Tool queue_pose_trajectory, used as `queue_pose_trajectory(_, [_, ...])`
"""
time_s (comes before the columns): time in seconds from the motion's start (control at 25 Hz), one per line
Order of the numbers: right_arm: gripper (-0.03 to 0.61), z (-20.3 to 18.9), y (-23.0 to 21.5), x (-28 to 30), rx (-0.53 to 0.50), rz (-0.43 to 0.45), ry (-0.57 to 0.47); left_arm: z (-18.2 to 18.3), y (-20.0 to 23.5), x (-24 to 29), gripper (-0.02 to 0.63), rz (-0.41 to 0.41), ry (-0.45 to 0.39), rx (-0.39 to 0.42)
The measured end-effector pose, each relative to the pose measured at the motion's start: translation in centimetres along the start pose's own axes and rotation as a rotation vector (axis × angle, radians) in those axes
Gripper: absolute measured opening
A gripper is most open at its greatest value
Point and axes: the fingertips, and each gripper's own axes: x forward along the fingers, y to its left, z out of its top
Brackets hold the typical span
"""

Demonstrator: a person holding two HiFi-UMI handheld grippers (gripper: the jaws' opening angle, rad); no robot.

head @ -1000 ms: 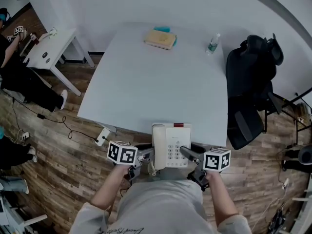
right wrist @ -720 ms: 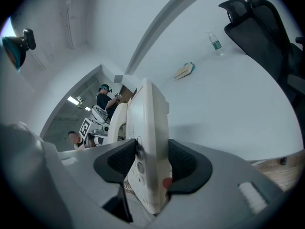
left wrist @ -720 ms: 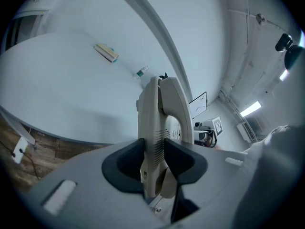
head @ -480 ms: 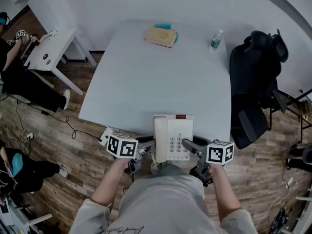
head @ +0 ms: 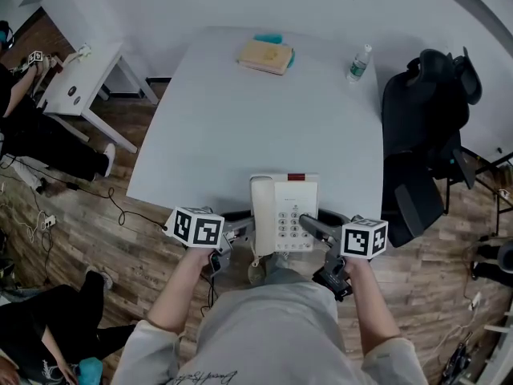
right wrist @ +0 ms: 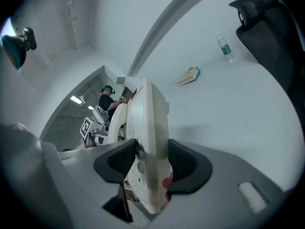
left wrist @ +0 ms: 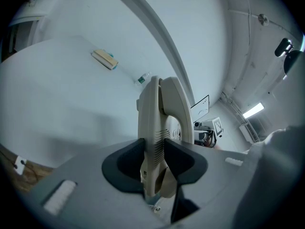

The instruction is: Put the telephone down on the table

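Because the load is wide enough to need both tools, the pale worktop stretches ahead of them and the telephone hangs between them over its near edge, judged not yet set down. The left hand-held gripper is clenched on its left edge, the right hand-held gripper on its right. The telephone's underside is hidden, so contact with the worktop cannot be told

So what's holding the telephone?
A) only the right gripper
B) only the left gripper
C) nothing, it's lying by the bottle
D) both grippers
D: the left gripper and the right gripper each clamp one side of the telephone.
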Motion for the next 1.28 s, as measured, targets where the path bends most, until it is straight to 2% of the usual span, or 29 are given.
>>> queue_pose_trajectory(0.4, [0.221, 5.2, -3.5, 1.8, 0.028, 0.004, 0.0, 5.7, 2.3, 3.1, 0.146, 0.004, 0.021, 0.006])
queue_pose_trajectory(0.6, [0.221, 4.7, -3.4, 1.3, 0.015, -0.002, -0.002, 4.9, 1.9, 3.1, 0.146, 0.005, 0.026, 0.013])
queue_pose_trajectory(1.28, [0.221, 6.2, -7.4, 3.4, 0.074, 0.008, 0.024, 7.0, 4.9, 6.1, 0.146, 0.008, 0.072, -0.017])
